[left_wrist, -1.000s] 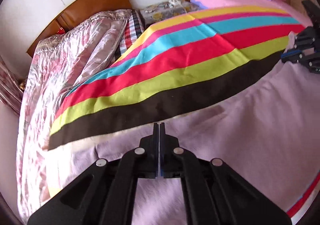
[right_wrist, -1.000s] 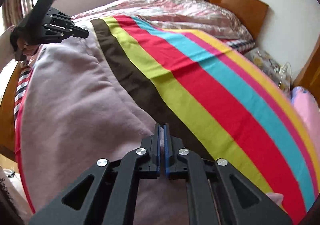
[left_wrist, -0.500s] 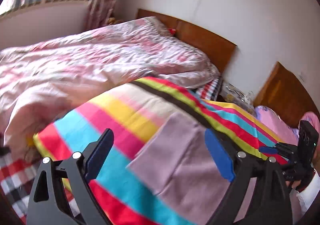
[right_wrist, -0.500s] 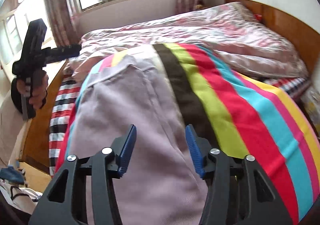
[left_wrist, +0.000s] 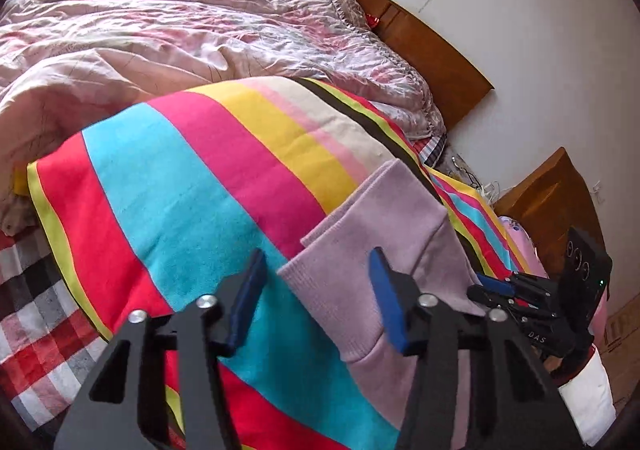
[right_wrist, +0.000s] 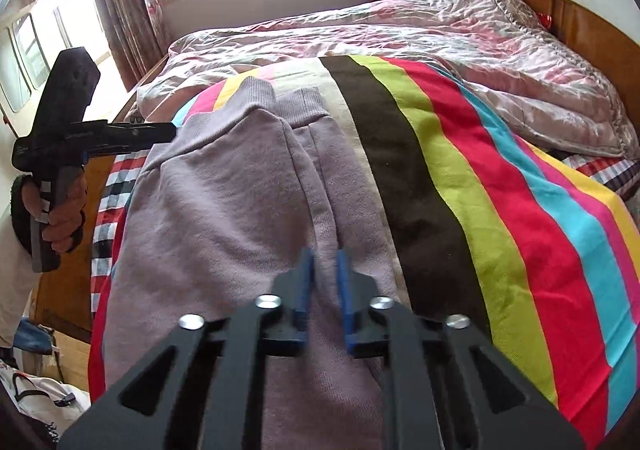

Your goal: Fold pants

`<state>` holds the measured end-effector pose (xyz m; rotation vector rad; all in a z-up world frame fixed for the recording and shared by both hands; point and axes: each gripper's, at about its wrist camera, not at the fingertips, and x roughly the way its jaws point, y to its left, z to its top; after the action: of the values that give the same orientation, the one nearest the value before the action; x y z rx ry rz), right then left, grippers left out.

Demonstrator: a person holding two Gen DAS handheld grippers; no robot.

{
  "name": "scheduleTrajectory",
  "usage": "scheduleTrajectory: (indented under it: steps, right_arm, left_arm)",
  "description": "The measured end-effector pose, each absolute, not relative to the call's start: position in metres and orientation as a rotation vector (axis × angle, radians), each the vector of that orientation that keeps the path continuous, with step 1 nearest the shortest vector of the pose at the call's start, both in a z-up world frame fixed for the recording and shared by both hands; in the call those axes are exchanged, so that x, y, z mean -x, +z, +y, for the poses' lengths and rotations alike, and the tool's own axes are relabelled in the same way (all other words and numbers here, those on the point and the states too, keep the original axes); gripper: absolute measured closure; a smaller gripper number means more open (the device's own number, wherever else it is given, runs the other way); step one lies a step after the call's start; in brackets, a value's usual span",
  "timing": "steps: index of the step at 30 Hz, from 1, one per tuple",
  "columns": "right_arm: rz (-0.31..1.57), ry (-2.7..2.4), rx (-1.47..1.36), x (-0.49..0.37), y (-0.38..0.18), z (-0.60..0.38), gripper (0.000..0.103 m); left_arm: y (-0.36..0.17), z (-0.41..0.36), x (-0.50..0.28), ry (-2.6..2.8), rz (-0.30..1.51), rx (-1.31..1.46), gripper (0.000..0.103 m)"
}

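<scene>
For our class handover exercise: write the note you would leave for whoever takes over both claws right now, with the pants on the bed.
Left claw: jaws apart, just been closing, hanging over the cuff end of the lilac pants, gripping nothing.
Right claw: jaws nearly shut, just been closing, low over the pants' middle; grip unclear.
Pants lie on the striped blanket, legs seemingly doubled together.
Left: grip and fold again.

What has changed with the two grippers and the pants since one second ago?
Both grippers let go of the pants, opened wide, and have just been closing again. The left gripper now straddles a cuffed leg end, pads apart from it. The right gripper has nearly closed around a ridge of fabric. The pants now lie folded on the striped blanket, which stayed put.
</scene>
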<state>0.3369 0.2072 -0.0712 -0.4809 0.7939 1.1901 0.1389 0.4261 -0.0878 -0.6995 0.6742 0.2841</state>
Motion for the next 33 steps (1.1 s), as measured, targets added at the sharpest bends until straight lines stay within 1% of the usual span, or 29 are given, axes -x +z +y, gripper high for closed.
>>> scheduleTrajectory:
  steps: [1, 2, 4, 9, 11, 12, 13, 15, 18, 19, 20, 22, 23, 24, 25, 26, 27, 29, 31, 32, 33]
  right_arm:
    - [0.759, 1.17, 0.495, -0.332, -0.068, 0.206, 0.092]
    - [0.73, 1.156, 0.498, -0.328, -0.064, 0.205, 0.093]
    - [0.677, 1.139, 0.478, -0.323, -0.05, 0.199, 0.093]
    - [0.529, 1.098, 0.479, -0.313, -0.004, 0.188, 0.094]
    - [0.494, 1.053, 0.478, -0.318, 0.004, 0.187, 0.094]
    - [0.511, 1.043, 0.466, -0.325, 0.001, 0.187, 0.093]
    - [0.565, 1.058, 0.45, -0.333, -0.007, 0.189, 0.093]
    - [0.653, 1.058, 0.477, -0.34, -0.032, 0.198, 0.093]
    - [0.728, 1.022, 0.533, -0.348, -0.075, 0.214, 0.093]
    - [0.731, 1.021, 0.52, -0.349, -0.079, 0.213, 0.093]
    - [0.737, 1.021, 0.502, -0.351, -0.079, 0.213, 0.093]
    - [0.748, 1.036, 0.461, -0.352, -0.071, 0.21, 0.092]
    - [0.756, 1.05, 0.447, -0.352, -0.068, 0.208, 0.087]
    - [0.762, 1.065, 0.43, -0.352, -0.062, 0.204, 0.074]
    - [0.754, 1.076, 0.411, -0.35, -0.055, 0.201, 0.063]
    - [0.731, 1.08, 0.385, -0.348, -0.046, 0.193, 0.05]
    - [0.716, 1.075, 0.377, -0.344, -0.037, 0.186, 0.05]
    - [0.692, 1.035, 0.38, -0.339, -0.021, 0.168, 0.05]
    - [0.693, 1.008, 0.387, -0.327, -0.013, 0.143, 0.05]
    - [0.691, 1.0, 0.389, -0.322, -0.012, 0.132, 0.05]
    - [0.688, 0.981, 0.393, -0.314, -0.012, 0.11, 0.05]
  left_arm:
    - [-0.089, 0.423, -0.142, 0.293, 0.682, 0.68, 0.086]
    - [-0.088, 0.419, -0.142, 0.309, 0.681, 0.645, 0.097]
    - [-0.076, 0.411, -0.139, 0.337, 0.643, 0.589, 0.098]
    - [-0.027, 0.385, -0.137, 0.349, 0.517, 0.43, 0.098]
    - [-0.011, 0.38, -0.14, 0.348, 0.459, 0.394, 0.098]
    - [-0.007, 0.38, -0.142, 0.349, 0.44, 0.384, 0.098]
    - [-0.008, 0.382, -0.146, 0.353, 0.436, 0.379, 0.098]
    - [-0.023, 0.389, -0.159, 0.371, 0.507, 0.394, 0.098]
    - [-0.065, 0.405, -0.178, 0.365, 0.657, 0.446, 0.097]
    - [-0.082, 0.409, -0.184, 0.373, 0.691, 0.438, 0.096]
    - [-0.09, 0.409, -0.184, 0.362, 0.681, 0.432, 0.093]
    - [-0.088, 0.411, -0.18, 0.362, 0.673, 0.437, 0.091]
    - [-0.084, 0.413, -0.177, 0.371, 0.667, 0.448, 0.086]
    - [-0.081, 0.414, -0.175, 0.399, 0.666, 0.453, 0.082]
    - [-0.077, 0.417, -0.173, 0.426, 0.664, 0.454, 0.082]
    - [-0.072, 0.417, -0.168, 0.465, 0.653, 0.456, 0.077]
    - [-0.064, 0.416, -0.162, 0.511, 0.631, 0.451, 0.064]
    - [-0.038, 0.404, -0.151, 0.541, 0.544, 0.409, 0.055]
    - [-0.016, 0.384, -0.15, 0.463, 0.503, 0.384, 0.047]
    - [-0.009, 0.373, -0.155, 0.399, 0.499, 0.375, 0.037]
    - [-0.005, 0.363, -0.162, 0.343, 0.511, 0.367, 0.029]
